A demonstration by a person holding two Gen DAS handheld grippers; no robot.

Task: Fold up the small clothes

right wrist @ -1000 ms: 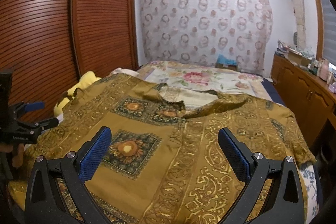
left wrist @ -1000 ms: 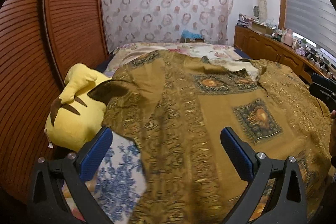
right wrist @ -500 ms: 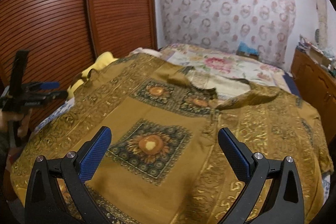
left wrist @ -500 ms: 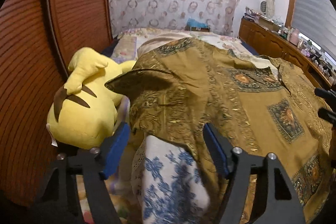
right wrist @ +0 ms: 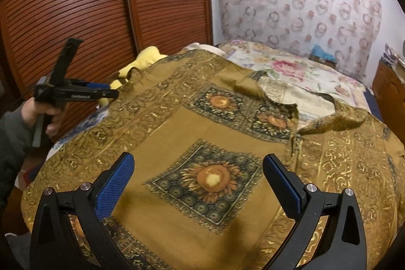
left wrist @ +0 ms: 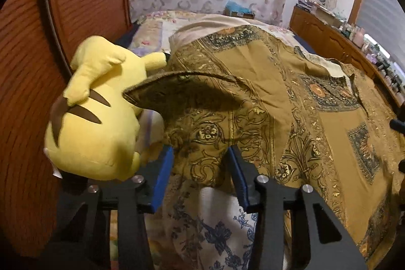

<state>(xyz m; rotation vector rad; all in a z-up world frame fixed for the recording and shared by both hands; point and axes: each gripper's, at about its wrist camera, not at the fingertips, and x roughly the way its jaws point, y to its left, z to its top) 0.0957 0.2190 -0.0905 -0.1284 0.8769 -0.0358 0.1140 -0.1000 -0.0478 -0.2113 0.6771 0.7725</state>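
Shirt: The gold-brown shirt (right wrist: 202,123) with sunflower squares lies spread flat on the bed (right wrist: 291,72). It covers most of the near part of the bed.

Sleeve: One sleeve (left wrist: 202,143) sticks out at the shirt's edge, just beside the yellow plush toy (left wrist: 96,123). Its end hangs a little over a white and blue flowered cloth (left wrist: 210,232).

Left claw: The left gripper (left wrist: 200,163) has the sleeve end between its blue pads, and the pads are coming together. The cloth fills the gap, but I cannot tell if both pads press on it yet.

Right claw: The right gripper (right wrist: 197,184) hangs over the shirt's big sunflower square with its pads wide apart. It holds nothing.

Step now: I think it is grabbing the sleeve so it can be folded in over the shirt.

How to do it well: Pinch only the sleeve, not the flowered cloth under it. Get a good bite of cloth before lifting. Keep clear of the plush toy, which is very near the left pad.

Hard to see: The sleeve's very tip is hidden behind the pads. The shirt's near hem is cut off by the right gripper. The person's hand (right wrist: 48,115) shows only partly, from the right view.
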